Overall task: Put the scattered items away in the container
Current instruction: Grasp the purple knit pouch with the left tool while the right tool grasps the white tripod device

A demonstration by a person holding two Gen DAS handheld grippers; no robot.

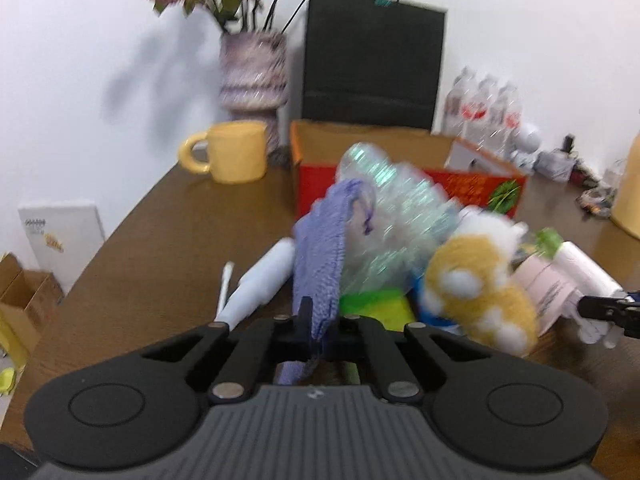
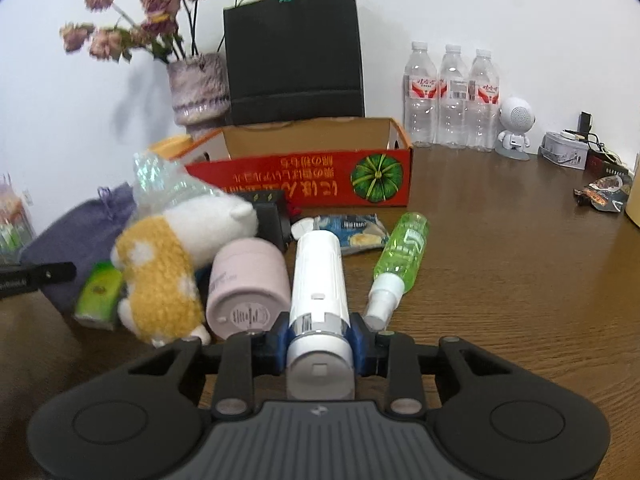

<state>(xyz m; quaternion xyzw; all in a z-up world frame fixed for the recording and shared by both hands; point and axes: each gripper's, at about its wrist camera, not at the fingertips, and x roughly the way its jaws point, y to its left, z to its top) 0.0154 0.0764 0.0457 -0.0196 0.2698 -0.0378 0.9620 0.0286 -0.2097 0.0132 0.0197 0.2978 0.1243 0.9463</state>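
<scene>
My left gripper (image 1: 318,330) is shut on a purple drawstring pouch (image 1: 320,264), which hangs from the jaws above the table; the pouch also shows in the right wrist view (image 2: 76,236). My right gripper (image 2: 320,338) is shut on a white cylindrical device (image 2: 318,280) lying on the table. The open red cardboard box (image 2: 312,184) stands behind the pile, also in the left wrist view (image 1: 316,176). Around it lie a yellow-white plush toy (image 2: 160,276), a pink jar (image 2: 250,284), a green spray bottle (image 2: 402,260), an iridescent wrap (image 1: 396,220) and a white electric toothbrush (image 1: 256,284).
A yellow mug (image 1: 236,152), a vase of dried flowers (image 1: 254,76) and a black paper bag (image 2: 294,56) stand at the back. Three water bottles (image 2: 452,96), a small white robot figure (image 2: 514,128) and a snack packet (image 2: 604,194) stand right. A green box (image 2: 98,296) lies left.
</scene>
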